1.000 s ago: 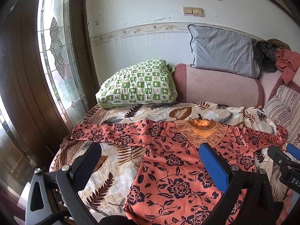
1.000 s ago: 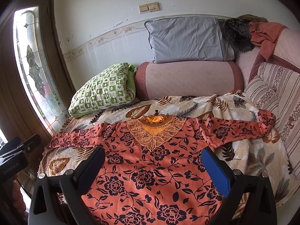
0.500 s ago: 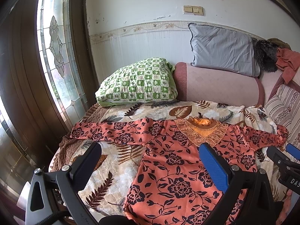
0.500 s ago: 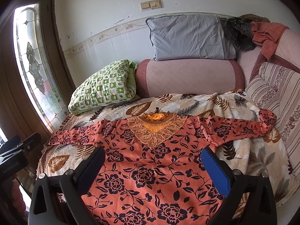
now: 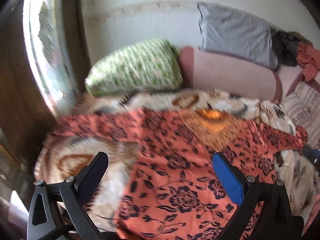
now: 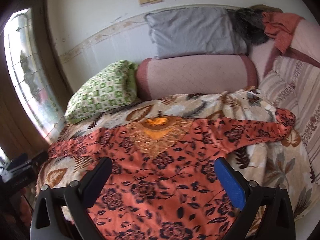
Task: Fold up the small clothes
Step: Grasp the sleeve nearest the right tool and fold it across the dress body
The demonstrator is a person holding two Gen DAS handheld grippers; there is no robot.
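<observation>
Both grippers, left and right, hovered wide open, empty, over orange black-flowered blouse, spread flat on leaf-print blanket.

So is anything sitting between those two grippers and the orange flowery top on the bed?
Nothing visible. The orange floral top lies spread flat, directly ahead of the open left gripper and right gripper.

Daylit window beside white wall, pillowed bed.
</observation>
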